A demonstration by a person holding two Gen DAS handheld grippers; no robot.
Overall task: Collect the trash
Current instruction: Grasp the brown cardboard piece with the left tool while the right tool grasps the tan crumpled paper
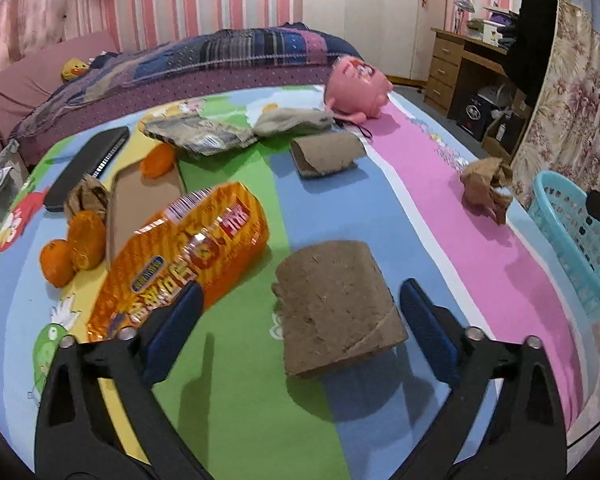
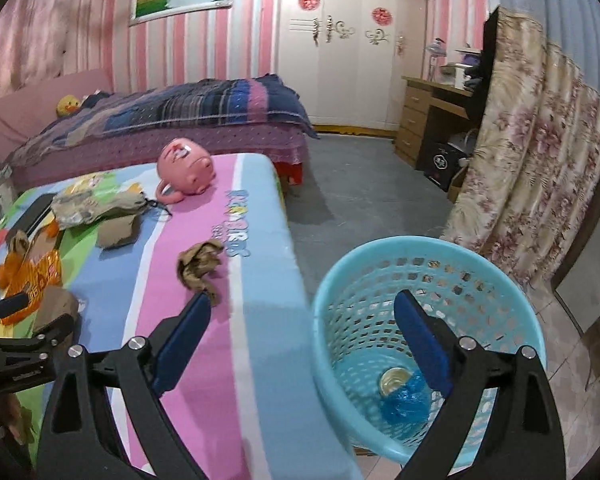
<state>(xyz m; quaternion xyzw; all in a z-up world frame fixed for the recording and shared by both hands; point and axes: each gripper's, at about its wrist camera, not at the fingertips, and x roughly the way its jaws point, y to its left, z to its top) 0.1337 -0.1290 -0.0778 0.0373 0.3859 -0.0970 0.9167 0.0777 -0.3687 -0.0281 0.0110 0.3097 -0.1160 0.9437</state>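
So, left hand-held gripper (image 1: 300, 312) spread wide, pads either side of a brown cardboard tube (image 1: 336, 312) lying on the striped tabletop (image 1: 240, 400), nothing pinched yet. Right pad just beside the tube's right edge, left pad well apart from it, overlapping the orange snack bag (image 1: 188, 256) at 10 o'clock. Right hand-held gripper (image 2: 300, 336) also spread and empty, hanging over the gap between tabletop edge and blue basket (image 2: 508, 280), which sits on the floor at 3 o'clock of the tabletop with a can (image 2: 394, 380) and a blue wrapper (image 2: 404, 404) already at the bottom.

Handling guess: light, hollow, rough-surfaced, partly squashed flat, so plenty of grip but likely to crush further under a hard squeeze. Looks best taken across the middle of its width, pads on the two long sides, not on the torn near corner where a flap is peeling. No real risk of slipping or breaking.

More trash around: second tube (image 1: 326, 154) at 12 o'clock, crumpled brown paper (image 1: 486, 188) at 2 o'clock near the tabletop edge, another paper wad (image 1: 86, 196) at 10 o'clock by the oranges (image 1: 72, 250). Pink toy (image 1: 360, 90) and black keyboard-ish thing (image 1: 88, 164) probably not trash, can't say for sure.
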